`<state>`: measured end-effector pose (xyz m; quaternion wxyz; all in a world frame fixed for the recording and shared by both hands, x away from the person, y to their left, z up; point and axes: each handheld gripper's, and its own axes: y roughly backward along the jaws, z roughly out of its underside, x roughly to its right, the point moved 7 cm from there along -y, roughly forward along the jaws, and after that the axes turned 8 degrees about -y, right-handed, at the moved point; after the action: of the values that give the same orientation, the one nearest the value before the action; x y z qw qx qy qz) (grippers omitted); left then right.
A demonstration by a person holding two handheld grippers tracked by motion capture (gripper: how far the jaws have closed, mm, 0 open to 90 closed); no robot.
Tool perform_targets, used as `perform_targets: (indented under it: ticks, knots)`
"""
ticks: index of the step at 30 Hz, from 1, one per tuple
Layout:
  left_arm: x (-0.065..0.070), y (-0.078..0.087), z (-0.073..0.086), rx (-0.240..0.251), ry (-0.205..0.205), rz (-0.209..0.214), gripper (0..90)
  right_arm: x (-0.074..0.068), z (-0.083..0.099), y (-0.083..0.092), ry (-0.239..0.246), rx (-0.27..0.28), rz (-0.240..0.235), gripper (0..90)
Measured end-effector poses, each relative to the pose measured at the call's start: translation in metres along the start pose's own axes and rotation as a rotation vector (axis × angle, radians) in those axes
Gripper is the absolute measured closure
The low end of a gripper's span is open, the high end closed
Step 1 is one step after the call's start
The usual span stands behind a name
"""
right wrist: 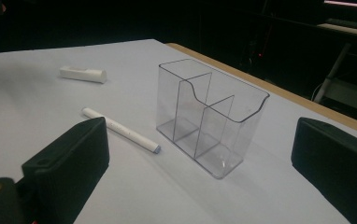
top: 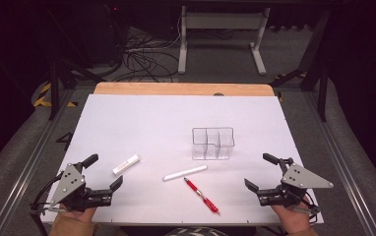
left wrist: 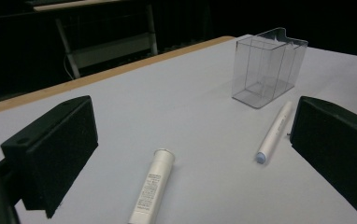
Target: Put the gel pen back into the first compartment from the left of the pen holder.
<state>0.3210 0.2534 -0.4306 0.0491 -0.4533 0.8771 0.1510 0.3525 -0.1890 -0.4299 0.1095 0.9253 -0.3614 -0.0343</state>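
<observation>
A clear plastic organizer (top: 213, 143) (left wrist: 268, 66) (right wrist: 209, 116) with three compartments stands empty right of the table's middle. In front of it lie a white pen (top: 185, 173) (left wrist: 273, 132) (right wrist: 121, 130) and a red pen (top: 202, 195). A short white tube (top: 126, 164) (left wrist: 152, 186) (right wrist: 82, 73) lies to the left. My left gripper (top: 105, 171) rests open at the front left, jaws wide apart and holding nothing. At the front right my right gripper (top: 261, 171) is open too, with nothing between its jaws, facing the organizer.
The white table top (top: 141, 123) has a wooden strip (top: 183, 89) along its far edge. Beyond it stand a white desk frame (top: 220, 29) and loose cables (top: 141, 56) on the floor. Black stand legs (top: 58, 73) flank the table.
</observation>
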Motion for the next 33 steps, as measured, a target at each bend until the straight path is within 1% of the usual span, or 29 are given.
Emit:
perform_targets:
  ticks: [4,5,8,10,11,12,14,17,23,24,25,26,31,33]
  knots:
    - [0.0,0.0,0.0,-0.001,0.001,0.001,1.7,-0.002,-0.001,-0.001,-0.011,-0.003,-0.01,4.9]
    - [0.001,0.0,0.0,-0.001,0.0,-0.002,1.7,-0.003,-0.002,-0.002,-0.017,-0.01,-0.018,4.9]
    - [0.001,-0.001,0.0,0.0,-0.001,0.0,1.7,-0.008,-0.004,-0.005,-0.014,-0.032,-0.045,5.0]
    - [0.001,-0.001,0.0,0.0,0.003,-0.001,1.7,-0.012,-0.006,-0.008,-0.032,-0.048,-0.062,4.4]
    - [0.001,-0.001,0.0,0.0,0.003,-0.001,1.7,-0.012,-0.006,-0.008,-0.032,-0.048,-0.062,4.4]
    - [0.001,-0.001,0.0,0.001,0.002,0.0,1.7,-0.015,-0.009,-0.01,-0.049,-0.046,-0.069,4.5]
    - [0.001,-0.001,0.0,0.001,0.003,0.0,1.7,-0.019,-0.011,-0.014,-0.057,-0.051,-0.088,5.0]
    - [0.001,-0.001,0.0,0.002,0.003,0.001,1.7,-0.025,-0.016,-0.021,-0.065,-0.076,-0.106,5.0]
    - [0.001,-0.001,0.0,0.0,0.003,0.002,1.7,-0.036,-0.025,-0.032,-0.063,-0.093,-0.123,5.1]
    - [0.001,-0.001,0.0,0.0,0.003,0.002,1.7,-0.036,-0.025,-0.032,-0.063,-0.093,-0.123,5.1]
    - [0.001,-0.001,0.0,0.0,0.004,0.002,1.7,-0.039,-0.026,-0.037,-0.053,-0.123,-0.138,5.4]
    - [0.0,-0.001,0.0,0.0,0.001,0.001,1.7,-0.04,-0.026,-0.038,-0.052,-0.133,-0.142,5.6]
    - [0.001,-0.001,0.0,0.001,0.003,0.002,1.8,-0.046,-0.029,-0.044,-0.052,-0.148,-0.159,6.4]
    - [0.001,-0.002,0.0,0.001,0.002,0.001,1.7,-0.051,-0.031,-0.048,-0.036,-0.159,-0.166,7.8]
